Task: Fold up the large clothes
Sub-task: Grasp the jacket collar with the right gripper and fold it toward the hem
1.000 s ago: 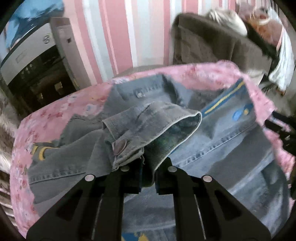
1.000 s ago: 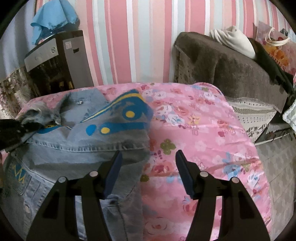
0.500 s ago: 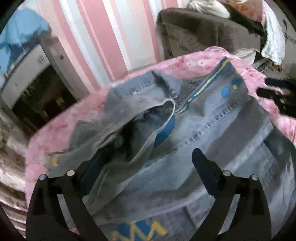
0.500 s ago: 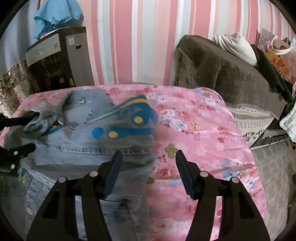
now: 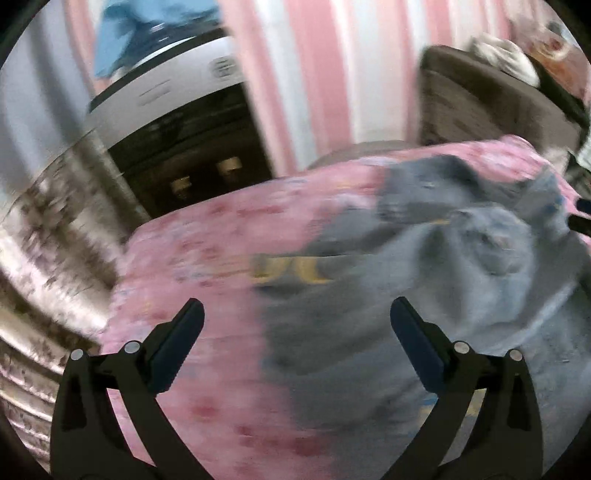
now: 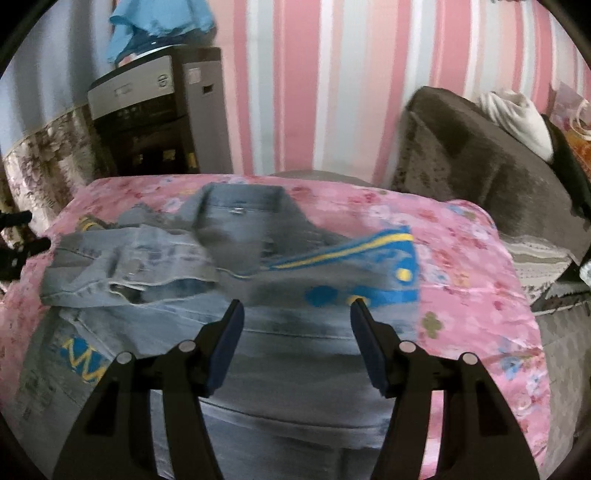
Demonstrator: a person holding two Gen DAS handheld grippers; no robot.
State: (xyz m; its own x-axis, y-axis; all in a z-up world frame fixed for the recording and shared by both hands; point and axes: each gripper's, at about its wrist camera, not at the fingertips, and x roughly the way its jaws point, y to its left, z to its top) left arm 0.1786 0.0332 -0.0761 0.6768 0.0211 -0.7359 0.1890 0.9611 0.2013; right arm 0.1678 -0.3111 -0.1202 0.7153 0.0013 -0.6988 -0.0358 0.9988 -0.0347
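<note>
- Covering the whole bed, a pink floral bedspread (image 6: 476,266) carries everything; its far edge meets a pink-and-white striped wall (image 6: 306,85).
- Lying across the middle and left part of the bedspread, a grey-blue denim jacket (image 6: 280,343) has its collar (image 6: 240,206) toward the far edge and its body reaching the near edge.
- One sleeve (image 6: 125,266) is folded over the jacket's chest on the left side, cuff pointing toward the middle; the other, with a blue and yellow patch (image 6: 384,266), stretches toward the right edge.
- A brown sofa (image 6: 476,158) stands past the bed's far right corner; a grey cabinet (image 6: 159,118) with a blue cloth (image 6: 159,18) on top stands past the far left corner.
- The right gripper (image 6: 297,314) hangs over the jacket's body near the near edge, jaws spread wide and holding nothing.
- The left gripper (image 5: 297,314) hangs over the jacket's left border, jaws spread wide and empty, one finger over bare bedspread (image 5: 207,266) and the other over denim (image 5: 443,280); this view is heavily blurred.
</note>
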